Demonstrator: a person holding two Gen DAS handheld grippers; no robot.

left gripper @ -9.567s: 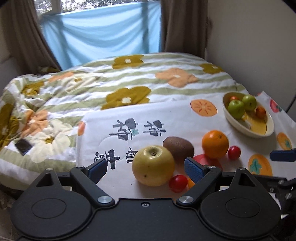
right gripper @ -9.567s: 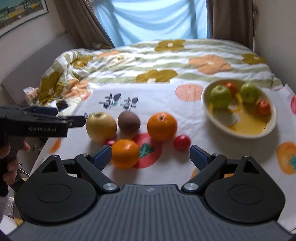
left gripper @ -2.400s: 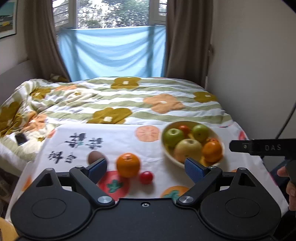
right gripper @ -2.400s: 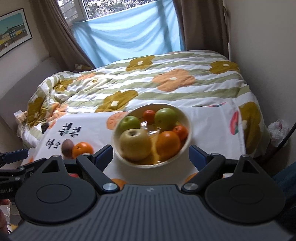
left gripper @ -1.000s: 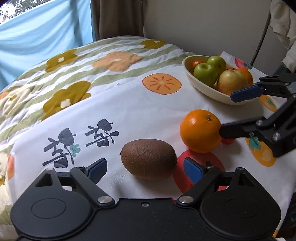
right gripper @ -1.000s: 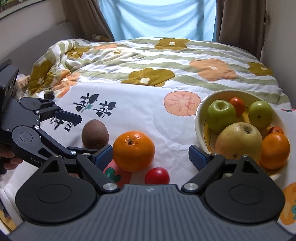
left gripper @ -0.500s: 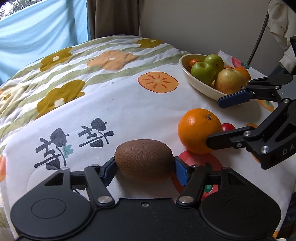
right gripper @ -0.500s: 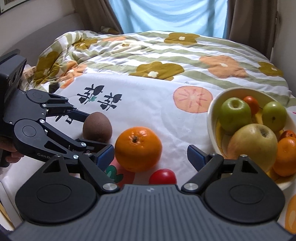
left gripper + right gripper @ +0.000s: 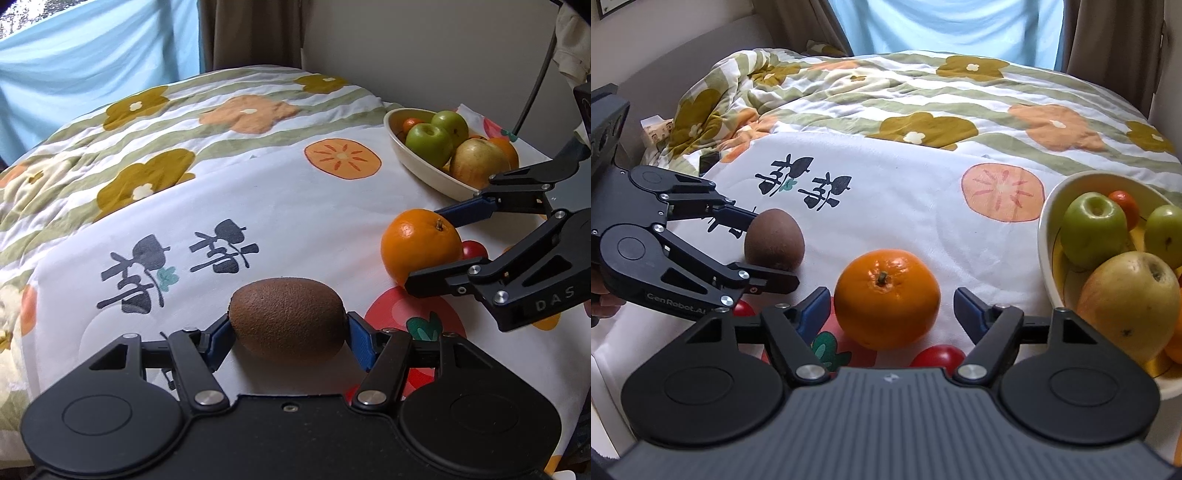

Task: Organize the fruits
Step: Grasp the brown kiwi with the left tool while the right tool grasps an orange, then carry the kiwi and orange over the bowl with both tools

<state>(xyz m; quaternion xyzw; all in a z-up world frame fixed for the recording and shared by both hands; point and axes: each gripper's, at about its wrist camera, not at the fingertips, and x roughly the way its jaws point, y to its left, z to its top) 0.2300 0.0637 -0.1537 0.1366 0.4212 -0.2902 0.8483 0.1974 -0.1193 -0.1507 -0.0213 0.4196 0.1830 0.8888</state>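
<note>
My left gripper (image 9: 288, 334) is shut on a brown kiwi (image 9: 287, 320) that rests on the white printed cloth (image 9: 280, 206); the kiwi (image 9: 774, 240) and left gripper (image 9: 764, 251) also show in the right wrist view. My right gripper (image 9: 888, 308) is open around a large orange (image 9: 886, 298), its fingers on either side with small gaps. The orange (image 9: 421, 245) and right gripper (image 9: 424, 251) show in the left wrist view. A cream bowl (image 9: 1049, 266) at right holds green apples, a yellow apple (image 9: 1130, 302) and small oranges.
A red cherry tomato (image 9: 938, 356) lies just in front of the orange, another (image 9: 742, 308) under the left gripper's fingers. The cloth lies on a flowered quilt (image 9: 923, 96) on a bed. A wall and curtains stand behind.
My left gripper has closed fully on the kiwi. My right gripper has moved forward so the orange sits between its fingers, and those fingers have narrowed somewhat.
</note>
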